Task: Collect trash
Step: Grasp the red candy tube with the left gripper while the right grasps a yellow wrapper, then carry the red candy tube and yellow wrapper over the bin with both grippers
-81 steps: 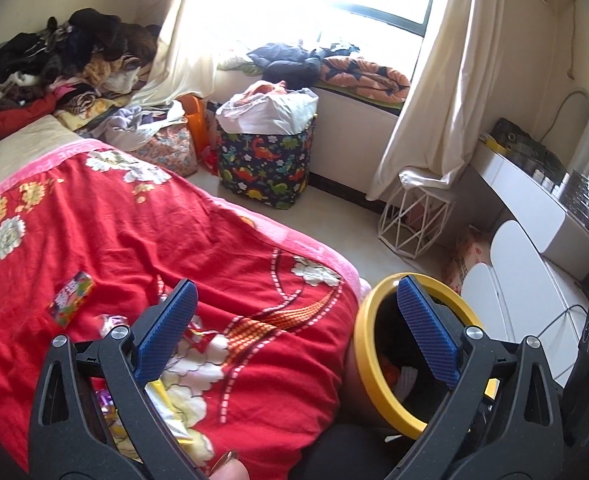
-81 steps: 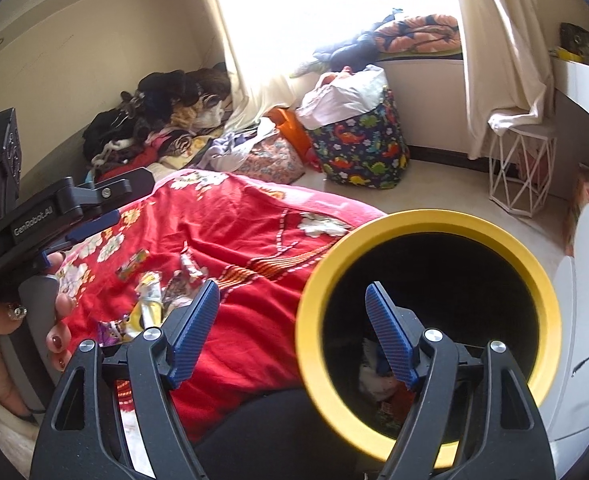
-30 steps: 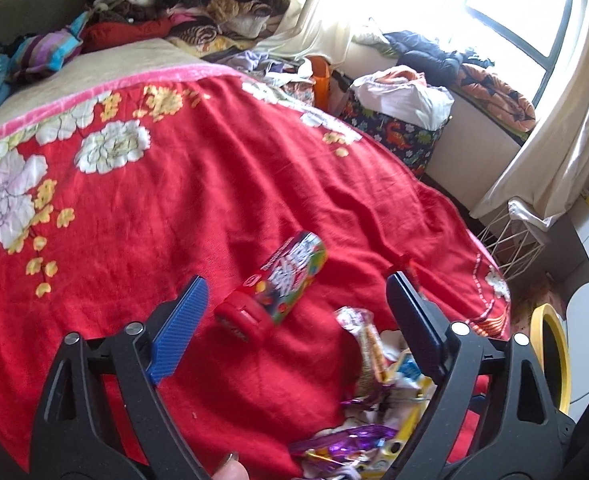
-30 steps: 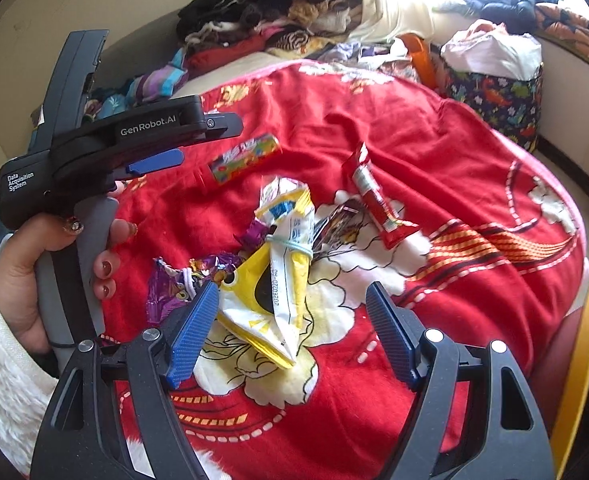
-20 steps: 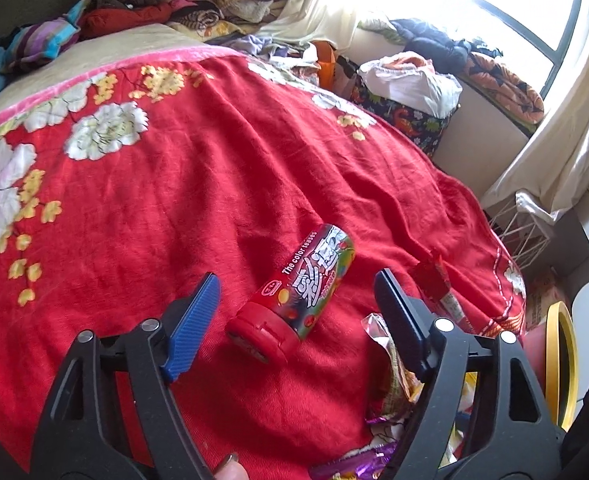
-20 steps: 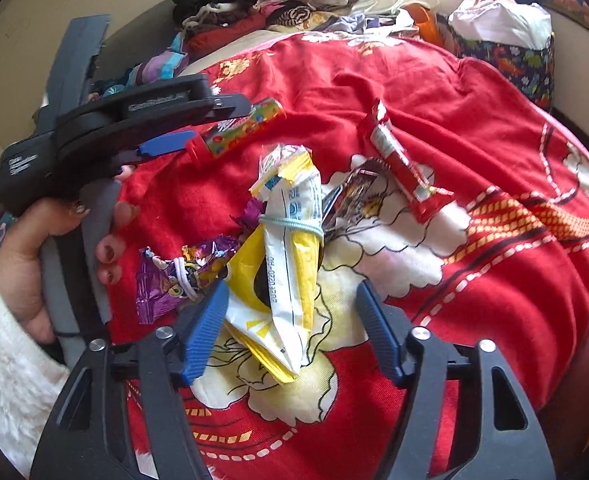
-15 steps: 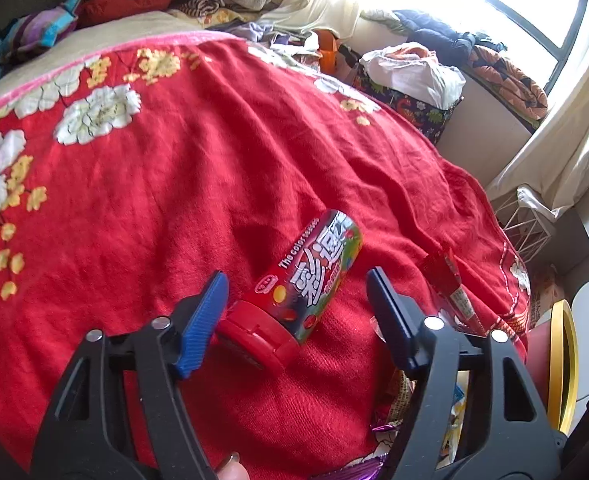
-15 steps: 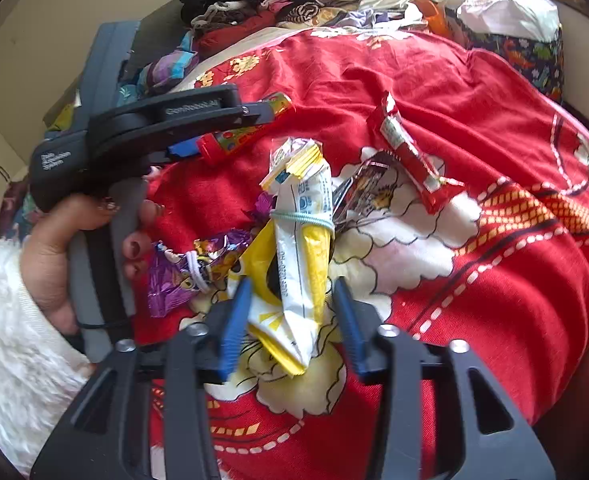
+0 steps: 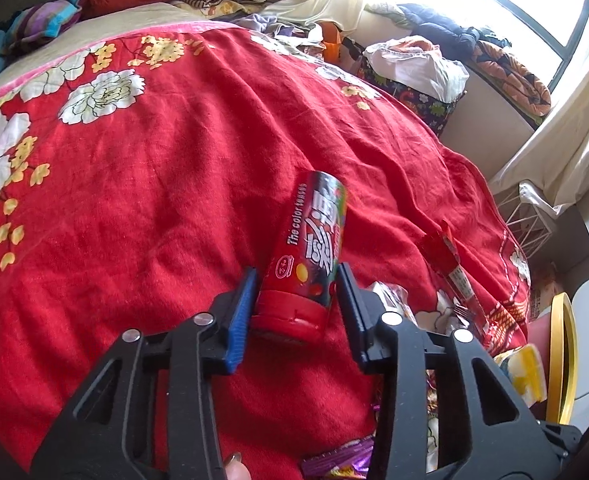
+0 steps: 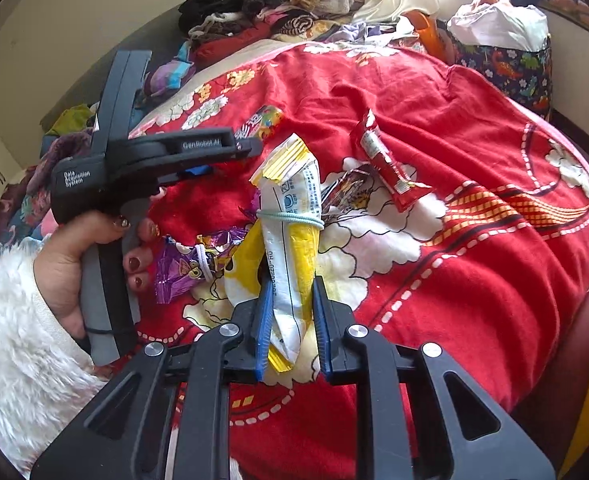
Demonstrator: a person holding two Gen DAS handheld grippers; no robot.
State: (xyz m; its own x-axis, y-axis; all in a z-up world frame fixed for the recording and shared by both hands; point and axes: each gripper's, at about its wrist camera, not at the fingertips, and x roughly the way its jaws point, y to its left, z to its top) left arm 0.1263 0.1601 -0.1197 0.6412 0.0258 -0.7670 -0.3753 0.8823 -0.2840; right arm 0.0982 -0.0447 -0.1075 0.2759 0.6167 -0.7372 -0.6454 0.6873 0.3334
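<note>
On the red flowered blanket (image 9: 142,184) lies the trash; the left gripper (image 9: 296,300) is squeezed tight on the candy tube (image 9: 310,252) near its red cap; the right gripper (image 10: 290,320) is pinched on the yellow and white wrapper (image 10: 290,216) beside the tube; its low end hides behind the blue pads; a red wrapper (image 10: 386,168) and a purple wrapper (image 10: 190,264) lie near the yellow one; only a bit of the yellow bin rim (image 9: 560,356) shows past the blanket's edge.
</note>
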